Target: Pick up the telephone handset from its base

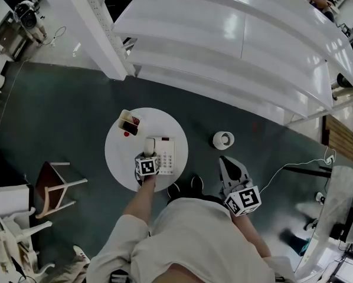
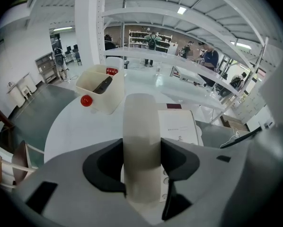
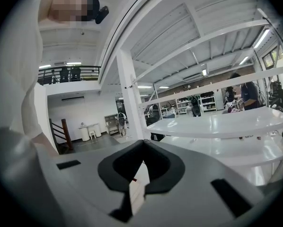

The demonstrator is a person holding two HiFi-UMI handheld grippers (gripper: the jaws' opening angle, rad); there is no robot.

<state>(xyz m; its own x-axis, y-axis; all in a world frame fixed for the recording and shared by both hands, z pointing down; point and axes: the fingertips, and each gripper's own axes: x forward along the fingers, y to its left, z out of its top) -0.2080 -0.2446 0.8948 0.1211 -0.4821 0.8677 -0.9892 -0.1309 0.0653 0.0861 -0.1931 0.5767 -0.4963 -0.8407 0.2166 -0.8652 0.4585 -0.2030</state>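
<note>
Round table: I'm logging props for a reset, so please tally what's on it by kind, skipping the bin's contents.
Telephone handset: 1
Telephone base: 1
White bin: 1
Red ball: 1
Total: 4

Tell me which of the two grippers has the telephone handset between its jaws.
The left gripper: it is over the round table, jaws on either side of the handset. The right gripper is beside the table, jaws together and empty.
</note>
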